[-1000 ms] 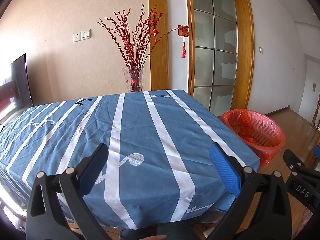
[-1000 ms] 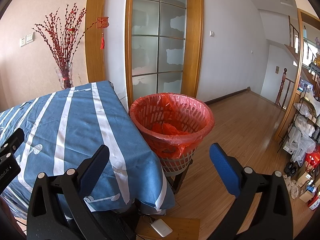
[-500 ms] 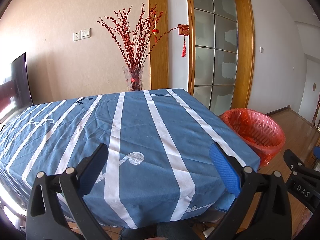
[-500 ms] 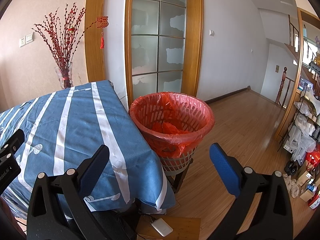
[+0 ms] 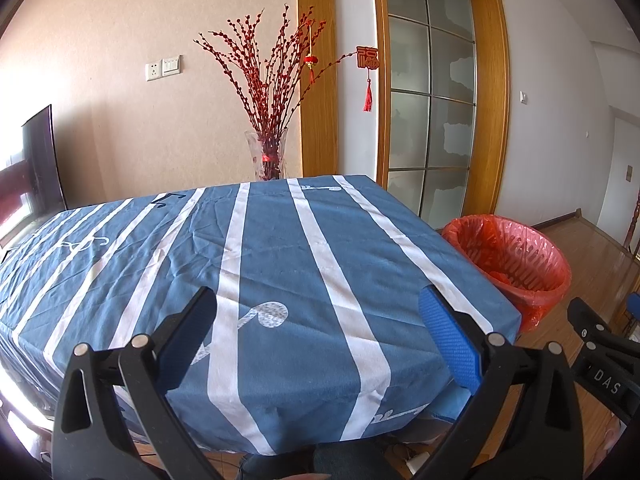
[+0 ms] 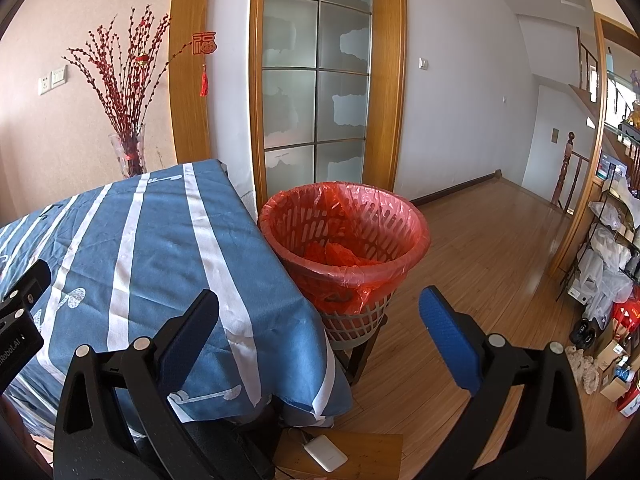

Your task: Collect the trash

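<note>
**Both grippers held wide above the table edge, bin beside the table**

While nothing is gripped by either tool, the left gripper (image 5: 316,320) is held level over the near edge of the table (image 5: 280,248), its two blue-padded fingers (image 5: 448,340) spread wide apart with only striped blue cloth seen between them. The right gripper (image 6: 318,320) is held likewise, jaws wide apart and empty, but is aimed past the table's right corner, so that the trash bin (image 6: 344,236) is framed between its fingers.

The bin, a light basket lined with a red bag, is set just beside the right edge of the table, on a low wooden stool. Crumpled red material is seen at its bottom; whether that is trash or only the liner cannot be told. No loose trash is seen on the tablecloth.

From the left wrist, most of the tabletop is shown, with a dark screen (image 5: 40,160) beyond the table's left side; the bin (image 5: 508,256) appears only at the right, and part of the right gripper (image 5: 600,364) intrudes there. From the right wrist, a small white device (image 6: 324,454) on a wooden surface below the table's near corner, a storage rack (image 6: 608,256) far right of the table, and a vase of red branches (image 6: 128,152) behind the table are shown.
</note>
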